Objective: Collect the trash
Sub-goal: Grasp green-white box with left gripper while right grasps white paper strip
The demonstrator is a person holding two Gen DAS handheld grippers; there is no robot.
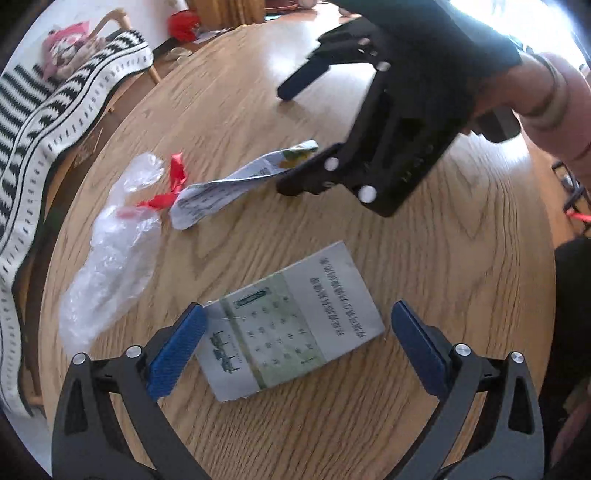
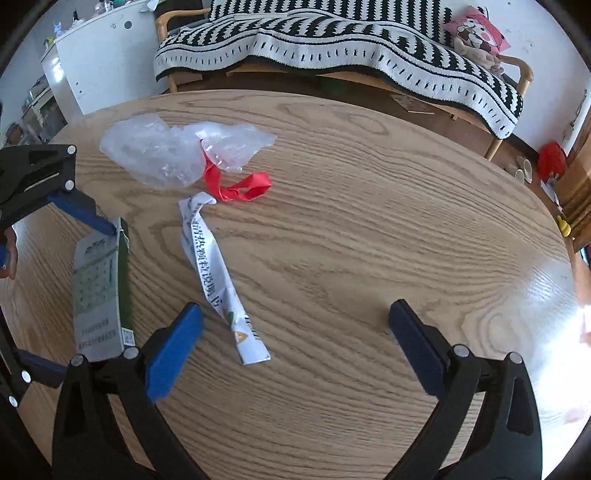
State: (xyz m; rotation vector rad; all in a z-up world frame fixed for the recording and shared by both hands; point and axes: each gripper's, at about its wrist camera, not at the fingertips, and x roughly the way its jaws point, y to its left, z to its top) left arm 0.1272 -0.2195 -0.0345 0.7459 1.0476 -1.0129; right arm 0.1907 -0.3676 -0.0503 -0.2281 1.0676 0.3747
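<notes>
On the round wooden table [image 1: 443, 280] lies a flat grey-and-green carton [image 1: 291, 321] between the wide-apart fingers of my open left gripper [image 1: 297, 347]. Its left pad [image 1: 177, 350] is at the carton's corner. A crumpled printed leaflet [image 1: 236, 184] lies beyond, next to a red ribbon [image 1: 173, 184] and a clear plastic bag [image 1: 118, 236]. My right gripper [image 2: 295, 347] is open and holds nothing. The leaflet [image 2: 218, 273] runs toward its left pad [image 2: 173, 354], with the carton [image 2: 99, 295], ribbon [image 2: 236, 188] and bag [image 2: 159, 155] further left. A hand [image 1: 546, 92] holds the right gripper [image 1: 295, 129].
A wooden bench draped in a black-and-white striped blanket [image 2: 332, 44] stands behind the table, with a pink cushion [image 2: 476, 33] on it. A white cabinet [image 2: 103, 62] is at the back left and a red object [image 2: 552, 160] lies on the floor at the right.
</notes>
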